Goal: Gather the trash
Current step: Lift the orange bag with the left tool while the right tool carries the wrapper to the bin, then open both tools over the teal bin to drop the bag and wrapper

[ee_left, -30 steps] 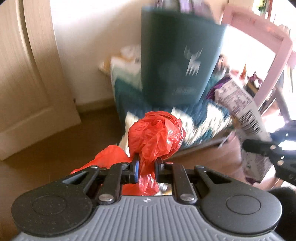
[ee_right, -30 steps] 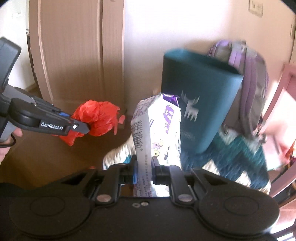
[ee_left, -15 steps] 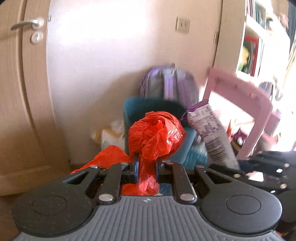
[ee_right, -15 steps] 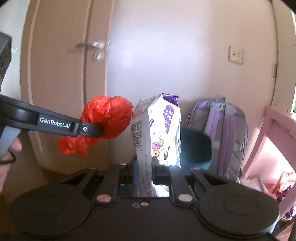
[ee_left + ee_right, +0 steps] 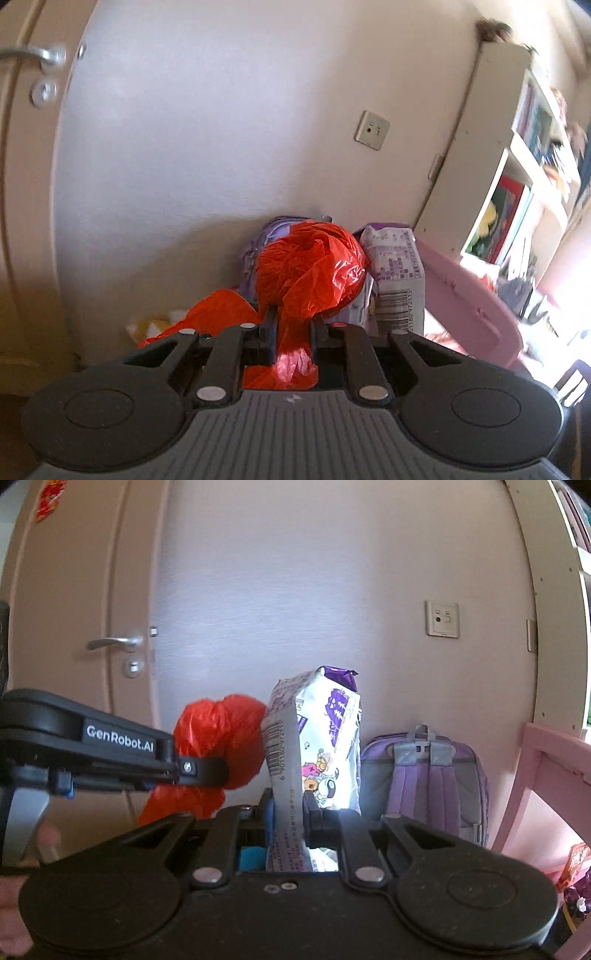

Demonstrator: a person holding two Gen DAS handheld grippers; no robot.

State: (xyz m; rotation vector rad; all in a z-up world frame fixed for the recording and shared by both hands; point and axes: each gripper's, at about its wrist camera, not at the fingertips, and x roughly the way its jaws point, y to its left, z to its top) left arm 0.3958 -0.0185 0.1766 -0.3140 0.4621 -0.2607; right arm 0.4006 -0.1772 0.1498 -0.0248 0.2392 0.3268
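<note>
My left gripper [image 5: 293,325] is shut on a crumpled red plastic bag [image 5: 310,269], whose bulk bulges above the fingertips while a loose tail hangs down left. My right gripper [image 5: 288,812] is shut on a white and purple snack packet [image 5: 317,746] that stands upright with its barcode edge facing left. In the right wrist view the left gripper [image 5: 203,768] reaches in from the left, and the red bag [image 5: 221,738] touches the packet's side. The packet [image 5: 395,266] also shows just right of the red bag in the left wrist view. The teal bin is hidden below both.
A purple backpack [image 5: 424,775] leans against the pale wall. A pink chair [image 5: 465,295] stands to the right, with a white bookshelf [image 5: 509,184] behind it. A beige door with a metal handle [image 5: 114,642] is on the left. A wall socket [image 5: 442,619] sits above the backpack.
Both grippers rose with their loads and tilted upward. The teal bin dropped out of view; the wall, door handle and socket came in. The red bag and packet moved closer together.
</note>
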